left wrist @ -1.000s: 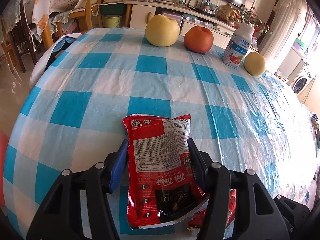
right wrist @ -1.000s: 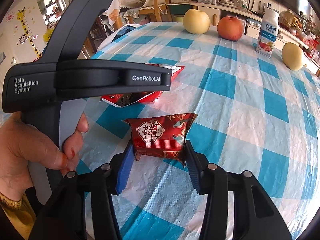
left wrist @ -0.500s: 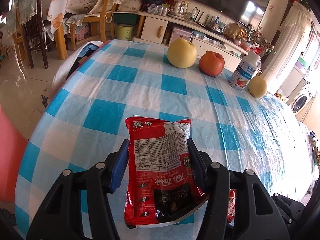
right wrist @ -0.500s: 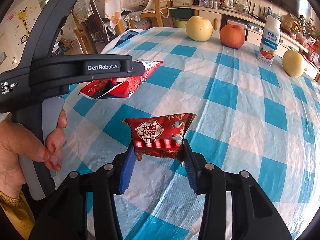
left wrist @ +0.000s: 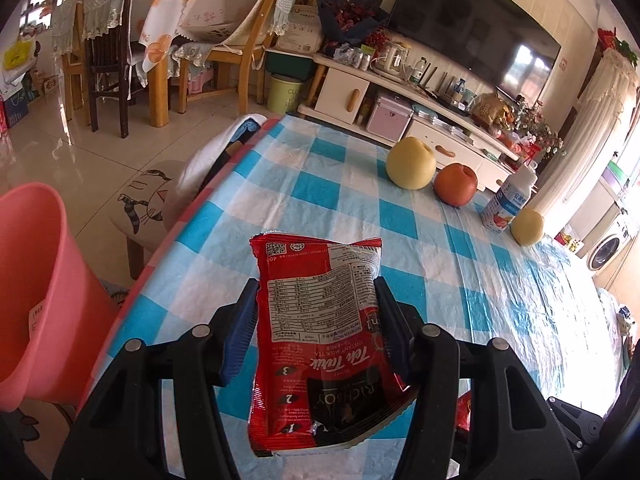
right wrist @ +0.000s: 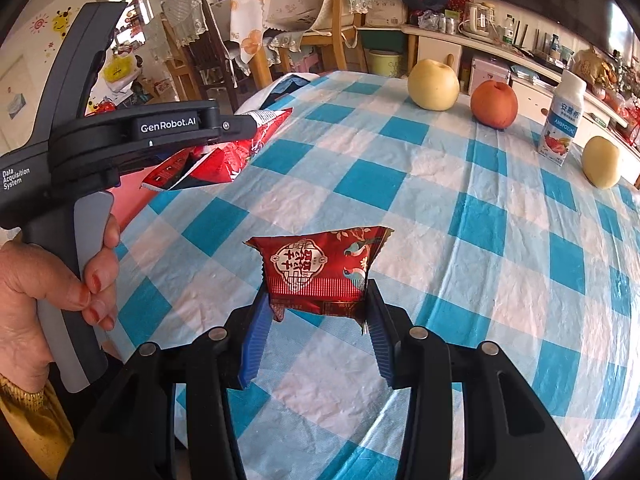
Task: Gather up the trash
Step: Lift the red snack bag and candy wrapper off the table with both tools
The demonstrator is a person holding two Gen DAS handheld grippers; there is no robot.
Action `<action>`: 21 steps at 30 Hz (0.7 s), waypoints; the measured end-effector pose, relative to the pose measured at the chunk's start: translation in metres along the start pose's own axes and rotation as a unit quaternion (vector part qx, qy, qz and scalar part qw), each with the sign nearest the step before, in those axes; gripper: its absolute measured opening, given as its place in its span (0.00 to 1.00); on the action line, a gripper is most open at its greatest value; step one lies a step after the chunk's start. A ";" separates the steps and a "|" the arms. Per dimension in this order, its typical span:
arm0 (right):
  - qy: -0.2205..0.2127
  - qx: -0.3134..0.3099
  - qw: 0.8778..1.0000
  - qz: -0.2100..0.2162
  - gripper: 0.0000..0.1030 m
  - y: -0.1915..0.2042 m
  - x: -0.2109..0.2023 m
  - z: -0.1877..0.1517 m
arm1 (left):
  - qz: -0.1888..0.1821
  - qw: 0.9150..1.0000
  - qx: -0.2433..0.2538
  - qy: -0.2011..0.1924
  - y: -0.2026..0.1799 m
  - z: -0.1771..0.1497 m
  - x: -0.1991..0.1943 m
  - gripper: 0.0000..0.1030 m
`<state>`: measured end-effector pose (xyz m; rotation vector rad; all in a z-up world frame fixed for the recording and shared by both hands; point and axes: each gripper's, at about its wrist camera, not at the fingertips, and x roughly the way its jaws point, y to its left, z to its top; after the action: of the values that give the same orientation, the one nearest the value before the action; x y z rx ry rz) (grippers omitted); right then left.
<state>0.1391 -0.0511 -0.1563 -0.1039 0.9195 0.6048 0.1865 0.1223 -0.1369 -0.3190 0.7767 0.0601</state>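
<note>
Left wrist view: my left tongs (left wrist: 316, 316) are clamped on a red milk-tea packet (left wrist: 320, 336), lifted above the checked desk (left wrist: 460, 272), near a pink bin (left wrist: 36, 280).

Right wrist view: my right tongs (right wrist: 316, 312) grip a red snack wrapper (right wrist: 316, 268), clear of the desk.

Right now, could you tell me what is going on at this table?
A person is clearing trash with a handheld claw in each hand. The left claw is shut on a red milk tea packet, held above the checked table near its edge, with a pink bin beside it. The right claw is shut on a red snack wrapper. The fruit and the milk bottle stand at the far side.
</note>
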 end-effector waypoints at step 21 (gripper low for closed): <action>-0.011 -0.045 0.999 0.007 0.45 0.050 0.005 0.024 | 0.003 0.994 -0.101 -0.027 0.080 0.005 -0.026 0.43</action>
<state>0.1315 0.0005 -0.1371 -0.1723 0.8727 0.6586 0.1578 0.2017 -0.1358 -0.5061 0.7189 0.1531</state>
